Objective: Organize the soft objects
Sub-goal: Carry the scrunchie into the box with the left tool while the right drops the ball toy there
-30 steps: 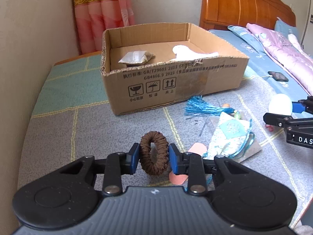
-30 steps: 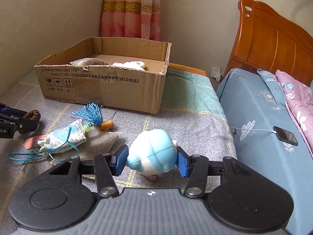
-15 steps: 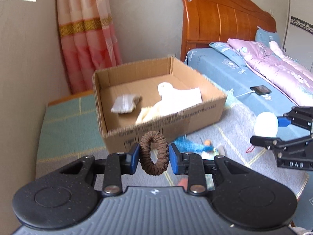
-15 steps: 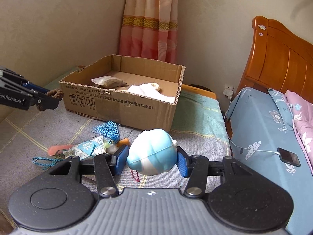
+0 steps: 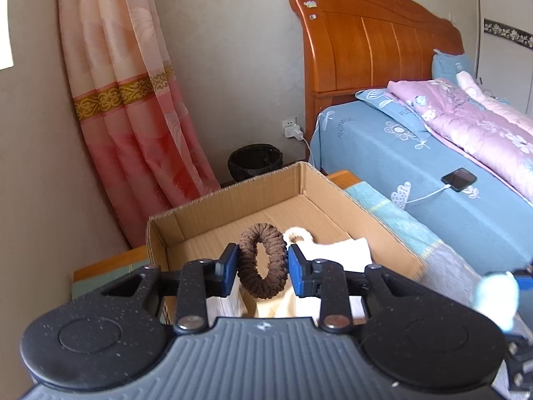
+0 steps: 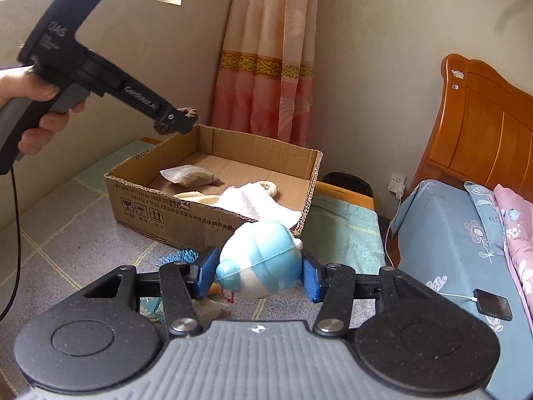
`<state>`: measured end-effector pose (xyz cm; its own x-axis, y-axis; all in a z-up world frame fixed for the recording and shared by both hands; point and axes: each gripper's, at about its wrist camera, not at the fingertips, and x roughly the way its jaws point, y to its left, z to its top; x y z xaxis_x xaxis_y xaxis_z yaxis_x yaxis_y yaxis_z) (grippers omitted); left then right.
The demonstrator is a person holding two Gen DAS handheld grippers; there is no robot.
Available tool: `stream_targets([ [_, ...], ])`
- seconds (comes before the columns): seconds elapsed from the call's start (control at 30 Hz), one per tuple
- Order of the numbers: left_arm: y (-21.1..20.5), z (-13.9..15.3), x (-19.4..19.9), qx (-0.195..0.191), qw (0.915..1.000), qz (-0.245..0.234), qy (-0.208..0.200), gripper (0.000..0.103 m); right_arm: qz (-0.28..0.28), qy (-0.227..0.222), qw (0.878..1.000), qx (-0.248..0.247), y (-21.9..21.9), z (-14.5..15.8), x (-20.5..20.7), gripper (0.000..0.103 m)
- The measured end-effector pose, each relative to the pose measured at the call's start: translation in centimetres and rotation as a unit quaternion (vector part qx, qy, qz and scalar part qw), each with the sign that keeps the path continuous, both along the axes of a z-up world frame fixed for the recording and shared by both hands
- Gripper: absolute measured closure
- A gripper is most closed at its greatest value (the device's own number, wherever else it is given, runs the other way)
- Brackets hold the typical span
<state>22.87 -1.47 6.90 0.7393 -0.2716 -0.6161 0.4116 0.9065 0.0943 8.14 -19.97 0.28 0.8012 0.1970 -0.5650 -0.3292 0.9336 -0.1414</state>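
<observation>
The left gripper [image 5: 263, 263] holds a brown hair tie [image 5: 262, 260] between its blue fingers [image 5: 229, 265], which press on both sides of the ring. It is in the air over the near wall of the cardboard box [image 6: 213, 215], close to the box's left corner. The right gripper [image 6: 260, 271] has its fingers closed on a blue and white soft toy [image 6: 260, 261], in front of the box and nearer its right side. Inside the box lie a small grey pouch [image 6: 190, 175] toward the left and a white cloth item [image 6: 260, 201] toward the right front. In front of the box a blue tassel [image 6: 178, 256] lies on the grey cover; what is beside it I cannot see well, maybe a small sachet.
</observation>
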Motion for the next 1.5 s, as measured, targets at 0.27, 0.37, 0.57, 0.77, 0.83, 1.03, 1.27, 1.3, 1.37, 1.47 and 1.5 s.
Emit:
stream_targets([
  [0.27,-2.0,-1.2,2.7,0.019,0.9994,0.023,-0.019,0.011,-0.004,-0.004,1.0,0.002,-0.5,0.2,1.0,0.046],
  [0.37,-1.3,-1.0,1.5,0.012,0.9996,0.023,-0.011,0.01,-0.008,-0.003,1.0,0.003,-0.8,0.3,1.3,0.046],
  [0.57,1.0,-0.8,-3.8,0.012,0.9991,0.035,-0.021,0.003,-0.013,-0.001,1.0,0.009,-0.8,0.5,1.7,0.046],
  [0.77,3.3,-2.4,-8.8,0.011,0.9978,0.065,0.003,0.001,-0.011,0.01,1.0,0.021,-0.4,1.2,2.3,0.046],
  [0.83,3.8,-3.1,-10.3,0.015,0.9969,0.077,0.006,0.001,-0.01,0.012,1.0,0.023,-0.1,1.5,2.5,0.046],
  [1.03,4.9,-4.1,-13.7,0.009,0.9944,0.104,-0.01,0.001,-0.001,0.015,1.0,0.016,1.7,2.7,3.7,0.046],
  [1.27,6.2,-5.1,-14.8,-0.001,0.9918,0.127,-0.017,0.001,0.02,0.002,1.0,-0.017,4.8,4.0,7.6,0.046],
  [1.3,6.4,-5.3,-14.8,0.002,0.9911,0.132,-0.015,0.001,0.019,0.0,1.0,-0.024,5.3,4.0,8.5,0.046],
  [1.37,6.9,-5.6,-14.9,0.005,0.9894,0.144,-0.013,0.001,0.016,0.002,0.999,-0.03,5.9,3.9,10.2,0.046],
  [1.47,7.6,-6.2,-14.9,0.007,0.9871,0.16,-0.003,0.001,0.017,0.015,0.999,-0.026,6.5,3.7,13.0,0.046],
  [1.5,7.7,-6.3,-14.8,0.006,0.9866,0.163,0.0,0.001,0.019,0.019,0.999,-0.026,6.7,3.6,13.9,0.046],
])
